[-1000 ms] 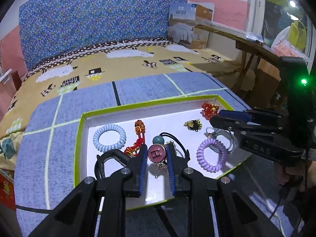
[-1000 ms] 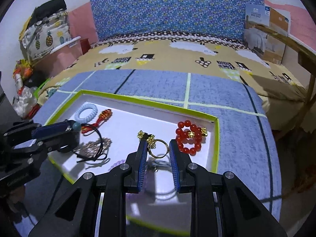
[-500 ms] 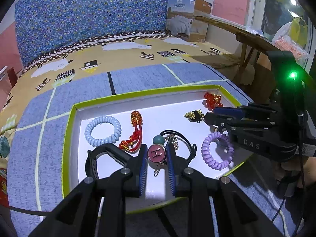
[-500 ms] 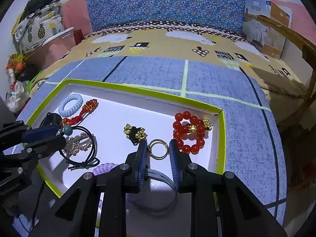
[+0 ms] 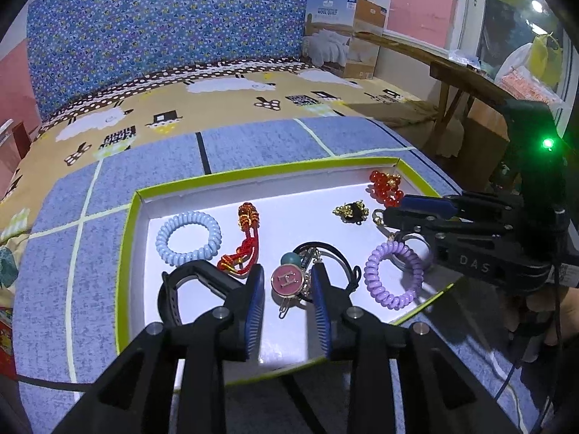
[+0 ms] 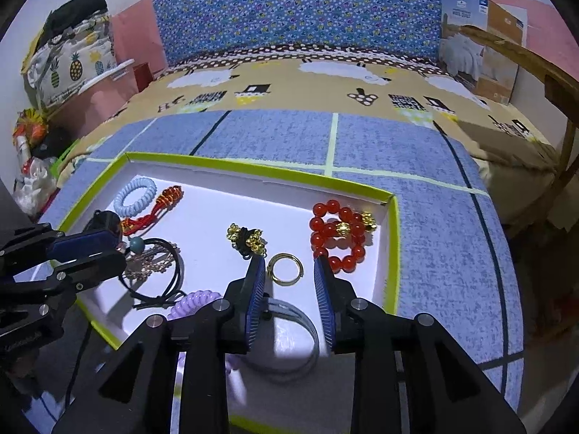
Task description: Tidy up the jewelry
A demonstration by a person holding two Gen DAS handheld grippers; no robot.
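Note:
A shallow white tray with a green rim (image 5: 253, 171) (image 6: 253, 168) holds the jewelry. My left gripper (image 5: 286, 285) is open, its pads on either side of a pink round "H" charm (image 5: 287, 280) on a black hair tie (image 5: 347, 264). My right gripper (image 6: 287, 269) is open around a gold ring (image 6: 286, 269), over a clear bangle (image 6: 289, 311). Also in the tray: a blue coil tie (image 5: 188, 233), a red knotted cord (image 5: 246, 238), a gold-and-black piece (image 5: 351, 211), a red bead bracelet (image 6: 336, 235), a purple coil tie (image 5: 392, 275).
The tray lies on a blue checked mat (image 6: 434, 217) on a bed with a sheep-print cover (image 5: 217, 108). A cardboard box (image 5: 343, 36) stands at the headboard. A wooden bench (image 5: 463, 76) is on the right; bags (image 6: 68, 58) are piled on the left.
Both grippers have moved forward and lower over the tray. The right gripper's pads have come to either side of the gold ring. The left gripper stays around the pink charm.

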